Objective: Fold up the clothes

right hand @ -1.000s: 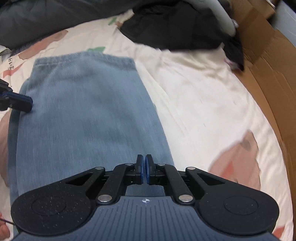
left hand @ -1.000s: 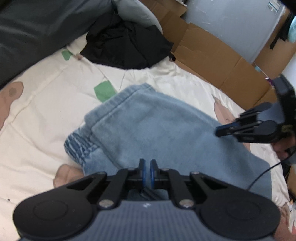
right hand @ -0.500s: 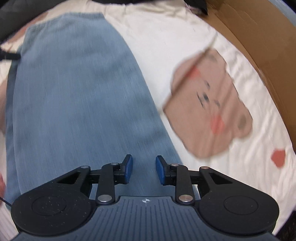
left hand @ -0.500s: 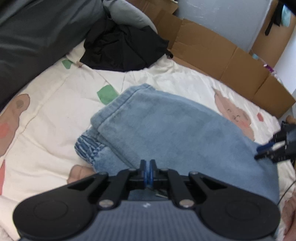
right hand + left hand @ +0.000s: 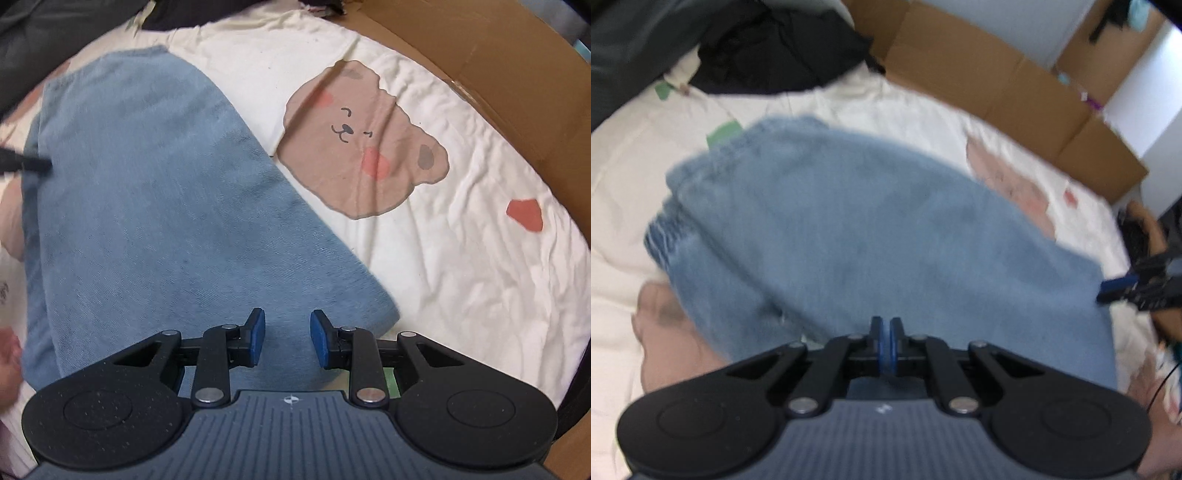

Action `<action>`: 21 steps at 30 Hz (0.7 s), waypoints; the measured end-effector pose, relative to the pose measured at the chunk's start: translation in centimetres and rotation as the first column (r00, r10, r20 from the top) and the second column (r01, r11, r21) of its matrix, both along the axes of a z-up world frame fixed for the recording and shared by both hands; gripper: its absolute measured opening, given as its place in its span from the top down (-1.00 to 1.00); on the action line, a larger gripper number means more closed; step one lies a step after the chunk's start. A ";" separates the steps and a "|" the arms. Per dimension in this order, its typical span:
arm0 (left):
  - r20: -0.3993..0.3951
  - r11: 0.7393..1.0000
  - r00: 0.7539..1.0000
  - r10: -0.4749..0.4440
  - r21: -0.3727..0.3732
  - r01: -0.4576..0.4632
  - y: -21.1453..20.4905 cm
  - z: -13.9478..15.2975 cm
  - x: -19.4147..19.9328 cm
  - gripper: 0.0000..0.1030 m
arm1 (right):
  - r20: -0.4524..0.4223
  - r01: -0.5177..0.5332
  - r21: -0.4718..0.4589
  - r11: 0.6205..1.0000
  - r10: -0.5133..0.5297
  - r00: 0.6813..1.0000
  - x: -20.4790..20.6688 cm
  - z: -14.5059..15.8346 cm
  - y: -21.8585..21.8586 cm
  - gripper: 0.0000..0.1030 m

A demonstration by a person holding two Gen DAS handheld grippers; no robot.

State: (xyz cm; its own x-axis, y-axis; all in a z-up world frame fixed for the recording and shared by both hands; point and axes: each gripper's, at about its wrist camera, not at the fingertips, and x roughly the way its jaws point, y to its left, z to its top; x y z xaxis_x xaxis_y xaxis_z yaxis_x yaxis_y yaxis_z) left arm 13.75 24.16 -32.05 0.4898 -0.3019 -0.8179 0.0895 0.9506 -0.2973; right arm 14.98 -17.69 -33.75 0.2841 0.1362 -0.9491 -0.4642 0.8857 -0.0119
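Folded light-blue jeans (image 5: 871,236) lie flat on a cream bedspread with bear prints (image 5: 461,258). My left gripper (image 5: 885,328) is shut with nothing visibly between its pads, hovering over the near edge of the jeans. My right gripper (image 5: 287,334) is open and empty, its blue pads just above the near end of the jeans (image 5: 155,206). The right gripper also shows at the right edge of the left wrist view (image 5: 1137,284). The left gripper's tip shows at the left edge of the right wrist view (image 5: 22,164).
A pile of black clothes (image 5: 775,51) lies at the far end of the bed beside a dark grey duvet (image 5: 624,48). Flattened brown cardboard (image 5: 1015,85) lines the far side of the bed, also in the right wrist view (image 5: 517,74).
My right gripper opened and drew back toward the near end of the jeans. My left gripper stayed shut and shifted slightly over the jeans.
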 end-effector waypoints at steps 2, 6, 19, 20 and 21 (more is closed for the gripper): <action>-0.023 0.998 0.999 -0.028 0.057 0.029 -0.4 -0.1 -0.4 0.92 | -0.011 0.039 0.021 0.999 -0.038 0.999 -0.9 -0.6 0.3 0.34; -0.072 0.996 0.997 -0.033 0.085 0.039 -0.3 0.3 -0.8 0.92 | -0.008 0.136 0.051 0.989 -0.136 0.991 -3.8 -1.6 0.6 0.34; -0.042 0.994 0.995 -0.089 0.054 0.091 -3.5 3.0 -0.8 0.79 | -0.035 0.385 0.092 0.919 -0.383 0.923 -12.0 -2.9 1.3 0.39; -0.047 0.993 0.994 -0.103 0.048 0.106 -3.9 2.9 -0.7 0.79 | -0.048 0.413 0.098 0.905 -0.410 0.911 -12.6 -3.0 1.2 0.42; -0.052 0.992 0.992 -0.119 0.047 0.121 -4.4 2.8 -0.6 0.74 | -0.060 0.441 0.103 0.891 -0.437 0.897 -13.2 -3.1 1.0 0.46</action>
